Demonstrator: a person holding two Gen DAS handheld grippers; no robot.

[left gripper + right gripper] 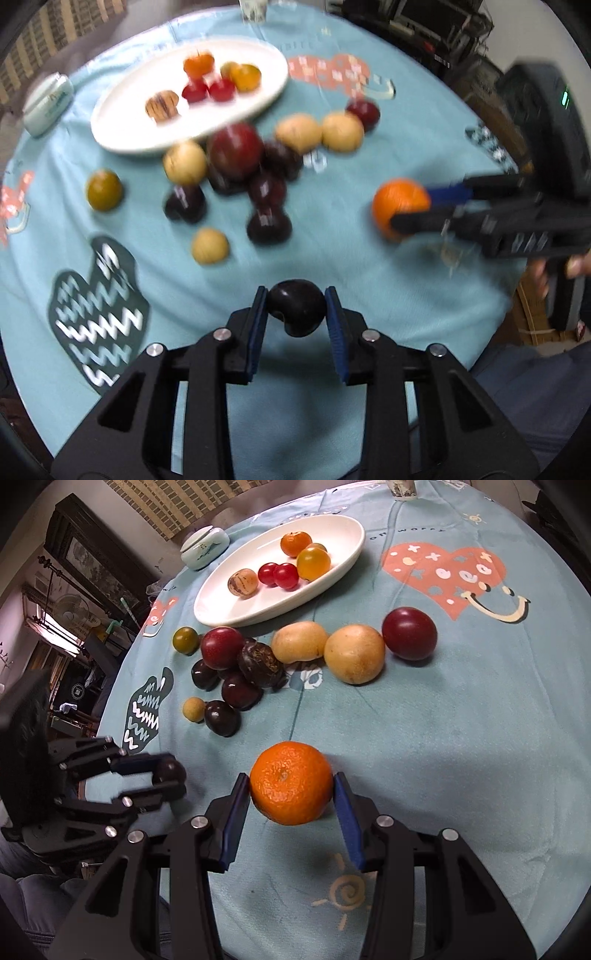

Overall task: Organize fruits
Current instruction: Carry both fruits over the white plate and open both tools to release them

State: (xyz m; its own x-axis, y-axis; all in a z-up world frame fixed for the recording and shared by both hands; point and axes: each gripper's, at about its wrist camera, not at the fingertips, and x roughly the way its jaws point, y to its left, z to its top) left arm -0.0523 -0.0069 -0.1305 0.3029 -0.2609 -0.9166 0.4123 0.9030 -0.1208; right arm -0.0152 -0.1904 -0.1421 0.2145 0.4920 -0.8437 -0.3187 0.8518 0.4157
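A small, glossy, near-black plum (297,312) is pinched between the nearly closed fingers of the left gripper (296,314), above the bench (369,266). A round, dimpled orange (291,786) is clamped by the right gripper (291,801), fingers partly open.

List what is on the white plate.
The white plate holds a small orange, a yellow-orange tomato, two red tomatoes and a striped tan fruit. Another fruit behind the tomato is mostly covered.
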